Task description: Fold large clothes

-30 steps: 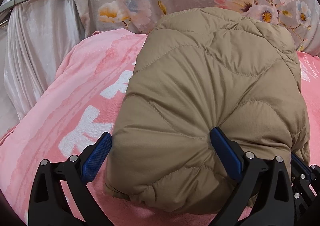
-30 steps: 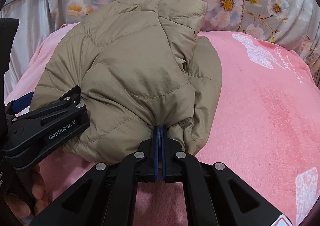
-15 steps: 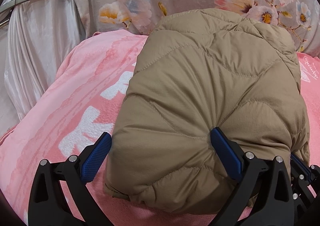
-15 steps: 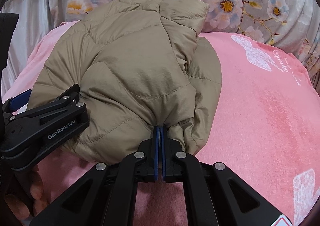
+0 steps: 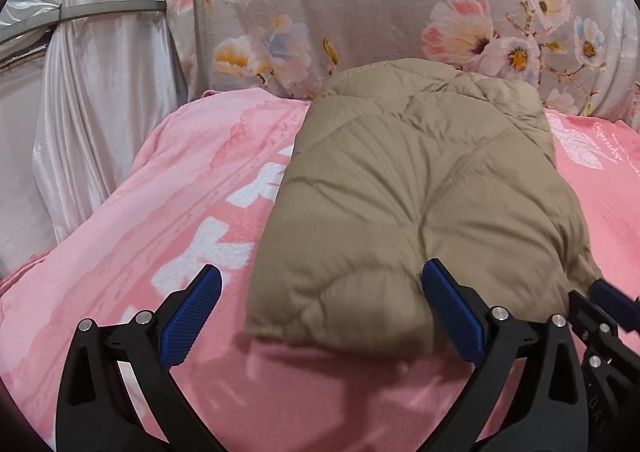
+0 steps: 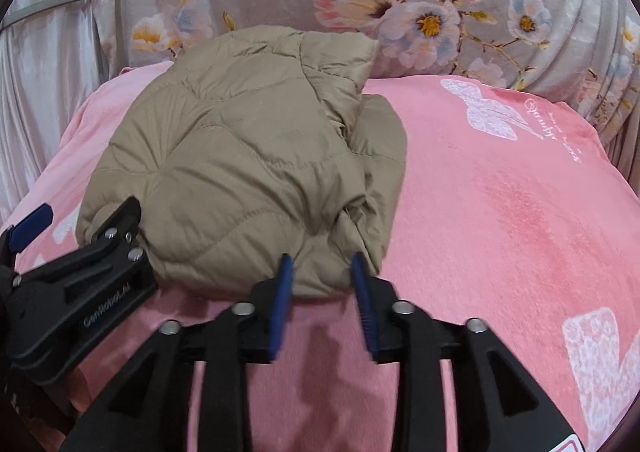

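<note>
The folded tan jacket (image 6: 248,171) lies on the pink blanket (image 6: 500,211), its long axis running away toward the floral cloth (image 5: 380,11). Both claws tilt downward at its near edge: left claw (image 5: 320,316) wide apart, right claw (image 6: 322,304) just opened, gripping nothing.

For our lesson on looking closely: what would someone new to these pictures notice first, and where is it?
First the tan puffy jacket, folded into a bundle in the middle of a pink blanket. Next the flowered grey cloth draped behind it. Then the right claw, blue pads apart just clear of the jacket's near edge, jaws just opened with nothing between them, and the left claw, wide open at that same edge.
</note>
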Tool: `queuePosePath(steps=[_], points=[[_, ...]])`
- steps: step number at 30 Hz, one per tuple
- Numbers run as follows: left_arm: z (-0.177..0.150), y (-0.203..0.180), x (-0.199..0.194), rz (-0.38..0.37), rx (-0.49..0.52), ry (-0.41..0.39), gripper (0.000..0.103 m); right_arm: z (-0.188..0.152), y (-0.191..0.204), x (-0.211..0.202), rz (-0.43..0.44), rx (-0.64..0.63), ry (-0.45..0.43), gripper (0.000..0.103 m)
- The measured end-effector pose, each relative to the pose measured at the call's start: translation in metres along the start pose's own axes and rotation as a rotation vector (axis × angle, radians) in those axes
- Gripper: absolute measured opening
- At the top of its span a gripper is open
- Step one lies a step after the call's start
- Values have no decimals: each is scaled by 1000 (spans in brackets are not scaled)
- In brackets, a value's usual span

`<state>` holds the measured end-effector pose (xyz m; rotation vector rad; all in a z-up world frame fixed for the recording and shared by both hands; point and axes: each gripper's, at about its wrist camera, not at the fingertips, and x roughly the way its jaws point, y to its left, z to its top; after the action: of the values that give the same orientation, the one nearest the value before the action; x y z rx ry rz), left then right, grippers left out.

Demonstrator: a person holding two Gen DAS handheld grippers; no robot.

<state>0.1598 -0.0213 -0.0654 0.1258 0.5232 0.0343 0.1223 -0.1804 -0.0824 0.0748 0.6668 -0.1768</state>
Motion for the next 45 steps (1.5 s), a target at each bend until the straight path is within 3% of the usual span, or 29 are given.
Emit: queuePosePath(steps=[2, 4, 11, 24, 45], points=[[-7, 1, -9, -8, -2, 9, 98, -7, -5, -9, 0, 8, -7, 56], [-13, 3, -16, -14, -6, 17, 98, -17, -8, -18, -7, 7, -8, 59], [-31, 7, -36, -49, -45, 49, 98, -41, -13, -42, -27, -6, -33, 86], [-47, 0, -54, -46, -29, 66, 98, -53, -19, -54, -36, 20, -46, 87], [-49, 2, -51, -43, -21, 72, 98, -56, -19, -54, -46, 21, -55, 87]])
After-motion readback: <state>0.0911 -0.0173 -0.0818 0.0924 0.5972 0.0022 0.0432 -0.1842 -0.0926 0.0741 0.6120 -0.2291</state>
